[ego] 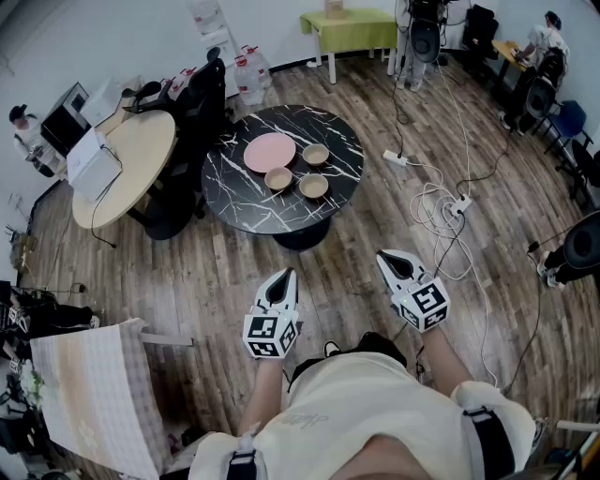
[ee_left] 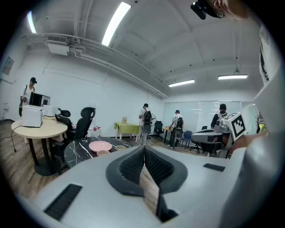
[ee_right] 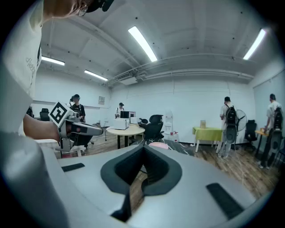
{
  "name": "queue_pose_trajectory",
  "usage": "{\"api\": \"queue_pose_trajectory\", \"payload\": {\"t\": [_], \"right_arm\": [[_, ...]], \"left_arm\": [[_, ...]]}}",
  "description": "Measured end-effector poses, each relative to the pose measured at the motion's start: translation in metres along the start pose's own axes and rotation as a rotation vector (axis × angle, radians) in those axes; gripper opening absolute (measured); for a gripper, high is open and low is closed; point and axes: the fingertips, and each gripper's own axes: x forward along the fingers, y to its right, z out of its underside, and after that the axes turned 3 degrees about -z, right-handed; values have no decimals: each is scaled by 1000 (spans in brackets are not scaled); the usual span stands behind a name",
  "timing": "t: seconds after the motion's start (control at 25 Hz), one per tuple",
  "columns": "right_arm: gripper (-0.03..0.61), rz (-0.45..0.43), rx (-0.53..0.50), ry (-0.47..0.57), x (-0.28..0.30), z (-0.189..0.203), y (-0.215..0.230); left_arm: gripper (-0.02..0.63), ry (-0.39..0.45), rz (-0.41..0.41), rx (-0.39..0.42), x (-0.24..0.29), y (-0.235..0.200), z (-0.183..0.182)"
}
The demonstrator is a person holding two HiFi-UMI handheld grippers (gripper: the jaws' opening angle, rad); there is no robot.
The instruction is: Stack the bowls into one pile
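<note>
Three tan bowls stand apart on a round black marble table (ego: pixel 253 202): one at the back right (ego: pixel 315 154), one at the front left (ego: pixel 278 178), one at the front right (ego: pixel 313 187). A pink plate (ego: pixel 269 152) lies beside them. Both grippers hang well short of the table, over the wood floor. My left gripper (ego: pixel 285 278) is shut with nothing in it. My right gripper (ego: pixel 388 256) is also shut and empty. The left gripper view shows the pink plate (ee_left: pixel 100 145) and two bowls (ee_left: pixel 103 152) (ee_left: pixel 120 147) far ahead.
A round beige table (ego: pixel 141 155) with a white box and a black office chair (ego: pixel 199 103) stand left of the marble table. Cables and a power strip (ego: pixel 457 204) trail over the floor at the right. A green table (ego: pixel 349 28) and people stand at the back.
</note>
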Motion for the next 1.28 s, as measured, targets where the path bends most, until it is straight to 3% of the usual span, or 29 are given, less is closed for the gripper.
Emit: {"api": "queue_pose_trajectory", "payload": {"t": [0.28, 0.4, 1.28], "right_arm": [[3, -5, 5, 31, 5, -4, -2], [69, -23, 9, 25, 7, -2, -6], [98, -35, -19, -44, 9, 2, 2]], "left_arm": [[20, 0, -6, 2, -1, -8, -3], [20, -2, -4, 0, -2, -9, 0], [20, -63, 30, -44, 15, -5, 16]]}}
